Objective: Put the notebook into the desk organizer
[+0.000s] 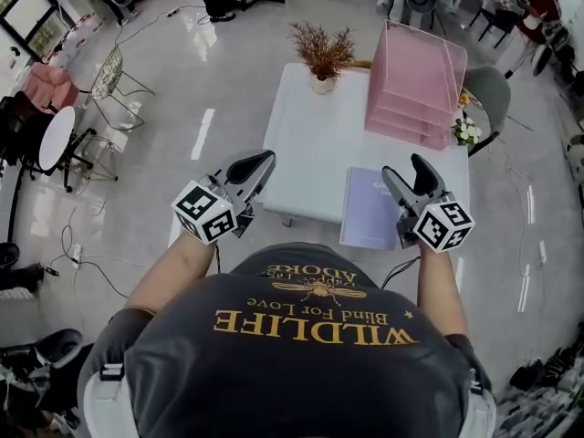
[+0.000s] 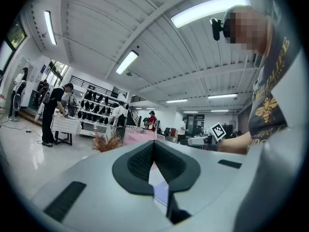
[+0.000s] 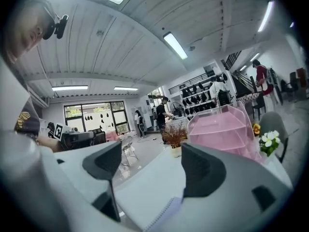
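Observation:
A lavender spiral notebook [image 1: 370, 210] lies flat on the white table [image 1: 310, 144], near its front right edge. The pink tiered desk organizer [image 1: 415, 85] stands at the table's back right. My right gripper [image 1: 407, 172] hovers just above the notebook's right side, open, with nothing between its jaws. In the right gripper view the notebook's spiral edge [image 3: 164, 216] shows below the open gripper [image 3: 152, 163], with the organizer [image 3: 227, 129] ahead. My left gripper [image 1: 260, 164] hangs shut and empty off the table's front left edge; its tips [image 2: 153, 144] meet.
A pot of dried reddish plant [image 1: 321, 57] stands at the table's back middle. A small bunch of white flowers [image 1: 467, 130] sits right of the organizer. A grey chair [image 1: 493, 99] is behind the table, wire chairs [image 1: 114, 76] at the left, and cables on the floor.

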